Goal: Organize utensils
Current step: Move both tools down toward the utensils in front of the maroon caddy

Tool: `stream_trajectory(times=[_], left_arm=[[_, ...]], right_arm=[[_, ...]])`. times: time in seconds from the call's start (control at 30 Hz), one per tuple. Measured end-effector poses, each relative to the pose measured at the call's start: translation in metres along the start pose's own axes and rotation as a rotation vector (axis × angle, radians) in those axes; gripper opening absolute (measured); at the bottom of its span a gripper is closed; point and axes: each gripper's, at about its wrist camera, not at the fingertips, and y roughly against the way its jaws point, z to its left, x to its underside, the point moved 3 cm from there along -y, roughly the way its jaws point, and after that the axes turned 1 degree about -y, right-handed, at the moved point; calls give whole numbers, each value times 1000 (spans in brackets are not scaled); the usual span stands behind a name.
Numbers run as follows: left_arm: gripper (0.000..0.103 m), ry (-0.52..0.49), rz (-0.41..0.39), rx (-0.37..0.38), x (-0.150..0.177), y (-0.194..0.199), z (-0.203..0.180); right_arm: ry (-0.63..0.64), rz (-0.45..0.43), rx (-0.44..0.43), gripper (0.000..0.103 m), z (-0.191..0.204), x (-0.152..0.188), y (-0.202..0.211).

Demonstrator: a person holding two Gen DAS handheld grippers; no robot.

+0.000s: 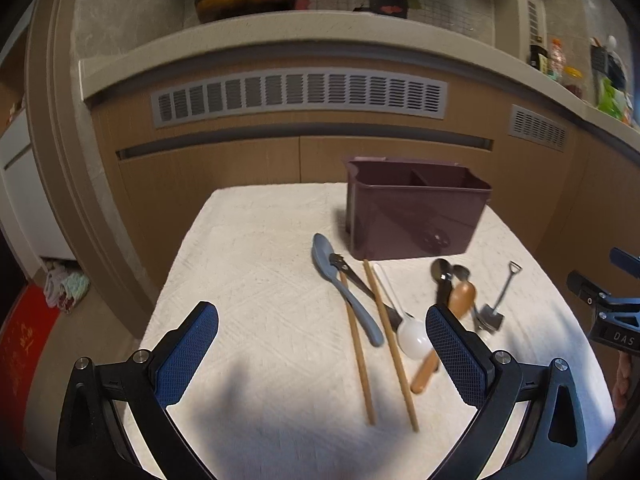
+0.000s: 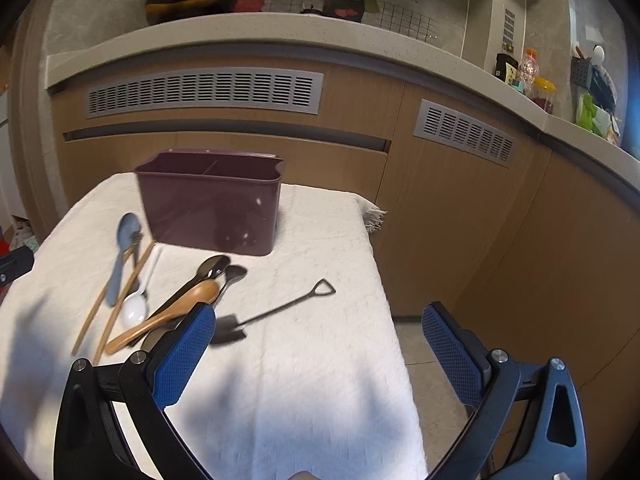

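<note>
We have the dark purple plastic two-compartment utensil holder (image 1: 416, 208) standing upright at the far side of the white cloth-covered table (image 1: 260, 280), light and stiff but likely to slide or tip if bumped, so we would drop things in from above. Just in front of it lie the two wooden chopsticks (image 1: 374, 340), blue-grey plastic spoon (image 1: 344, 292), brown wooden spoon (image 2: 164, 318), white plastic spoon (image 1: 412, 336) and small black shovel-shaped metal spoon (image 2: 276, 312), all rigid and light; we judge mid-handle the best hold, the thin, slick chopsticks needing a firm pinch. Our left gripper (image 1: 322, 354) and right gripper (image 2: 316, 354) both hang spread wide and empty.
</note>
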Motion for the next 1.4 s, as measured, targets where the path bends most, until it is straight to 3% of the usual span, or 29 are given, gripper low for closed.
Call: stream_trajectory(times=[0.17, 0.27, 0.33, 0.4, 0.6, 0.8, 0.97, 1.03, 1.27, 1.37, 1.4], left_arm=[[101, 91, 54, -8, 2, -33, 23], [90, 74, 74, -47, 8, -44, 25], [82, 62, 92, -46, 12, -50, 25], [80, 61, 100, -42, 16, -53, 25], [81, 133, 125, -37, 29, -51, 42], [80, 199, 165, -20, 37, -55, 55], [81, 209, 191, 2, 38, -59, 54], [81, 212, 212, 33, 37, -65, 49], [79, 197, 268, 133, 0, -103, 29], [67, 174, 301, 119, -23, -133, 24], [57, 172, 317, 113, -27, -143, 23]], right_arm=[[1, 130, -103, 103, 22, -4, -42], [-26, 231, -171, 101, 43, 4, -66], [-29, 258, -157, 93, 57, 8, -77], [-14, 273, -129, 83, 72, 8, -84], [-53, 330, -152, 72, 104, 4, -96], [64, 342, -104, 61, 132, 10, -102], [71, 324, -187, 46, 120, 12, -96], [76, 322, -227, 33, 111, 14, -91], [54, 301, -277, 31, 76, 21, -82], [23, 287, -290, 32, 59, 25, -80], [13, 285, -301, 32, 57, 26, -78]])
